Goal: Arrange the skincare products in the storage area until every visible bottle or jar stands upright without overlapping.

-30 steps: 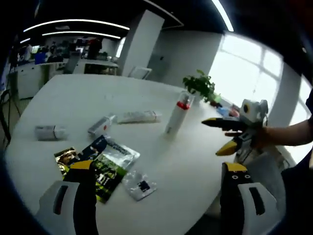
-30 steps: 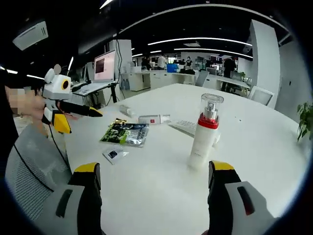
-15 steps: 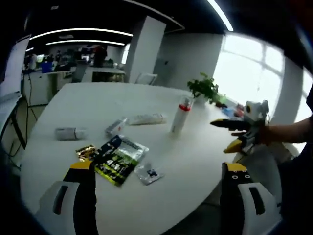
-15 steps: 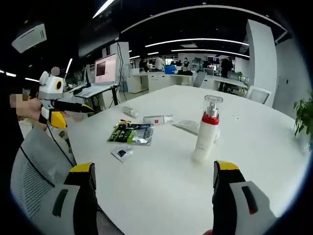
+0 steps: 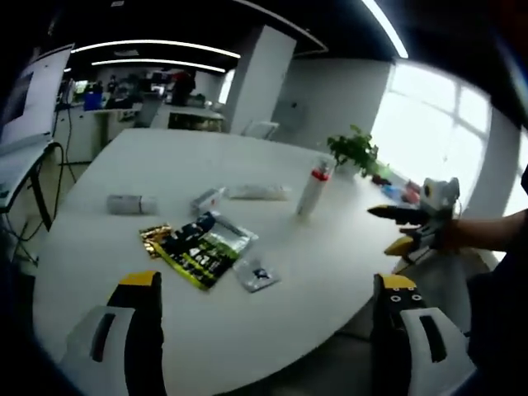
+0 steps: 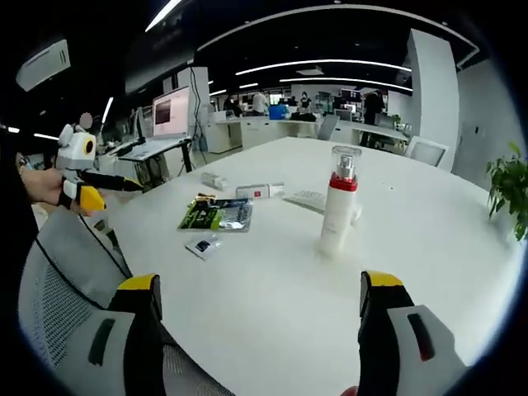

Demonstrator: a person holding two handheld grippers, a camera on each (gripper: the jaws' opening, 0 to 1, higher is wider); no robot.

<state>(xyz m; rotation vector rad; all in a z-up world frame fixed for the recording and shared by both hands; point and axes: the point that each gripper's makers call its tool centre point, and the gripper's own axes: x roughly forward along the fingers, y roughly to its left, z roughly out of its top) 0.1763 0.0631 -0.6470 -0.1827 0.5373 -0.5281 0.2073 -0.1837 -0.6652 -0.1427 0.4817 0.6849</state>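
A white pump bottle [image 5: 312,190] [image 6: 338,211] with a red collar stands upright on the round white table [image 5: 124,289] [image 6: 272,305]. Behind it lies a white tube [image 5: 257,192] [image 6: 309,200]. A small bottle with a red label [image 5: 206,200] [image 6: 257,191] and another small white container [image 5: 130,204] [image 6: 214,180] lie on their sides. My left gripper [image 5: 267,282] [image 6: 87,180] is open, held back from the table's edge with nothing in it. My right gripper [image 6: 261,282] [image 5: 412,224] is open too, well short of the pump bottle.
A green sachet pack [image 5: 202,247] [image 6: 216,213], a gold sachet [image 5: 153,235] and a small clear sachet [image 5: 256,274] [image 6: 203,245] lie flat near the middle. A potted plant [image 5: 355,148] [image 6: 510,177] stands at the far edge. A mesh chair [image 6: 58,289] is at the near left.
Both views have drawn back from the table, so everything looks smaller and farther. Nothing on the table has moved, and both grippers have stayed open.
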